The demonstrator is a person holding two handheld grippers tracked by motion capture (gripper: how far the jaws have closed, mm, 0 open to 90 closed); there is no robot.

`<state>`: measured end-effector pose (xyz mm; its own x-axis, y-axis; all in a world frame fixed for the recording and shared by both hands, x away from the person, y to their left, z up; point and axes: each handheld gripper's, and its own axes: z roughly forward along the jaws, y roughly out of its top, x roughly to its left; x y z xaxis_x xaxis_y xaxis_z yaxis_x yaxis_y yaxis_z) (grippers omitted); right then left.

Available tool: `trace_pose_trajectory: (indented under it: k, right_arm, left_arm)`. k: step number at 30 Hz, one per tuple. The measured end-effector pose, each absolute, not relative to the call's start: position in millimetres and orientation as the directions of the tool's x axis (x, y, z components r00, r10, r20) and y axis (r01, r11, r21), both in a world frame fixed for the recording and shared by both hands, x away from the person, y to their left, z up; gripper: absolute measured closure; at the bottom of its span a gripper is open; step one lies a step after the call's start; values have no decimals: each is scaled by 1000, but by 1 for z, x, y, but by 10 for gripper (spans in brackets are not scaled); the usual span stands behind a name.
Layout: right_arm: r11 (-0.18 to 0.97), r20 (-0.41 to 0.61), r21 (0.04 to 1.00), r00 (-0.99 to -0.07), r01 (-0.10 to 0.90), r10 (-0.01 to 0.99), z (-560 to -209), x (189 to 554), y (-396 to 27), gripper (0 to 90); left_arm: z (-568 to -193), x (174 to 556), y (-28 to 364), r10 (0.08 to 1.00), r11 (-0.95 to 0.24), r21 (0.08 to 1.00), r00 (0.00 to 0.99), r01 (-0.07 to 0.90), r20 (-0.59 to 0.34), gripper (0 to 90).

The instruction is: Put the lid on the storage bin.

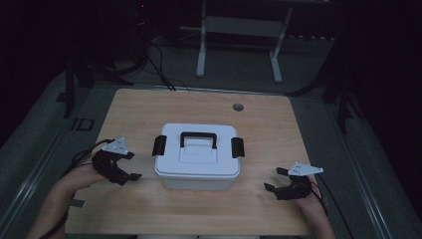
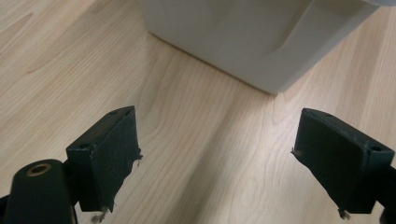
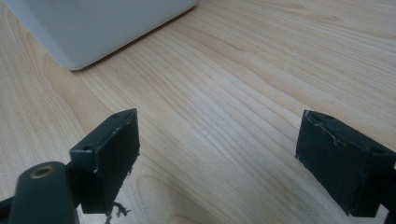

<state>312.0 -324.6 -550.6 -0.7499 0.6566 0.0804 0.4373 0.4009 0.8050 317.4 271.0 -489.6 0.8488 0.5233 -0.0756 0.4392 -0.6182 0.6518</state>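
Left gripper point(image 1: 130, 166) jaws spread, empty, low at white box's point(image 1: 197, 158) nine o'clock. Right gripper point(image 1: 275, 179) spread, empty, at four o'clock. Box mid-table point(image 1: 149, 107), black side latches point(image 1: 159, 145) shut. Risk: off-centre push slides box.

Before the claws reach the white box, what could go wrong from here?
The latches on both sides of the white box look closed, so pulling the handle first would likely lift the whole box. The left claw is open near the box's corner and could push it across the smooth table. The right claw is also open, and its cable hangs past the table edge and may snag.
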Motion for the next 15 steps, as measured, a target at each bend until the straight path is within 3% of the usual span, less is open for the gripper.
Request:
trace_pose_trajectory:
  k: [15]
  right_arm:
    - [380,80,812,-730,442,679,-551,312,-326,133]
  left_arm:
    - [-533,296,275,714,-472,734,701,488,-7,92]
